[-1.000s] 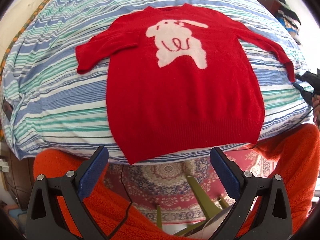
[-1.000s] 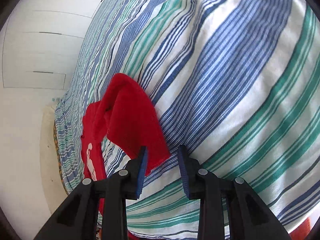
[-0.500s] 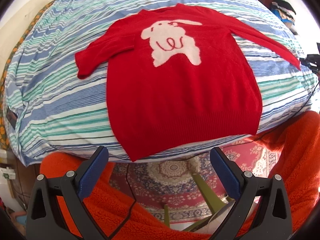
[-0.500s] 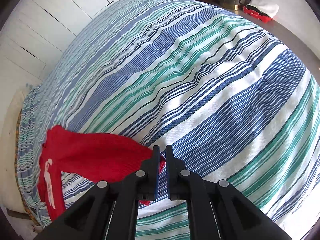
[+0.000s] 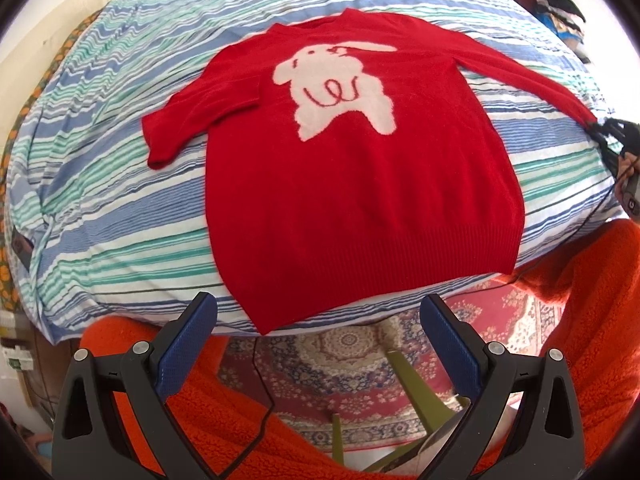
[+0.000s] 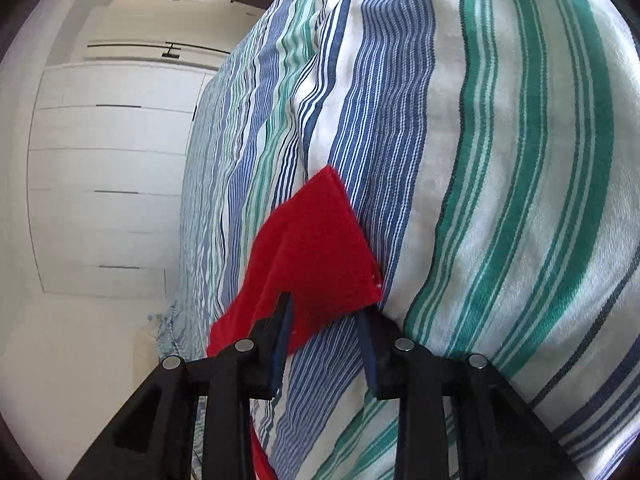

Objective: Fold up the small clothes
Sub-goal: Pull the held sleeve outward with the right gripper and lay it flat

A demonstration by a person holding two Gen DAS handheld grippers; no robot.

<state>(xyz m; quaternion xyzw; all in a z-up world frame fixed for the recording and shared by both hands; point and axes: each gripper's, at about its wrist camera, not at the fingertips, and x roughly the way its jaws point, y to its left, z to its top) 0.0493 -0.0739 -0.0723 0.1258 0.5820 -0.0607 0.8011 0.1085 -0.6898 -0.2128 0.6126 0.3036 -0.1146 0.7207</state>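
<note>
Striped bedspread, red sweater flat

Left cam looks down from bed foot; right cam sits close at sleeve. Both see sweater.

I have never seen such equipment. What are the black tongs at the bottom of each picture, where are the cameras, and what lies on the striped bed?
There is no robot: a person holds a gripper in each hand, and each one carries a wide-angle camera looking along its two fingers. The left gripper is open and empty. Its picture looks down on a red sweater spread flat on the striped bedcover. The right gripper is close to one sleeve end. Its jaws have just been closing, yet they stand apart, the sleeve end between them, not pinched.
</note>
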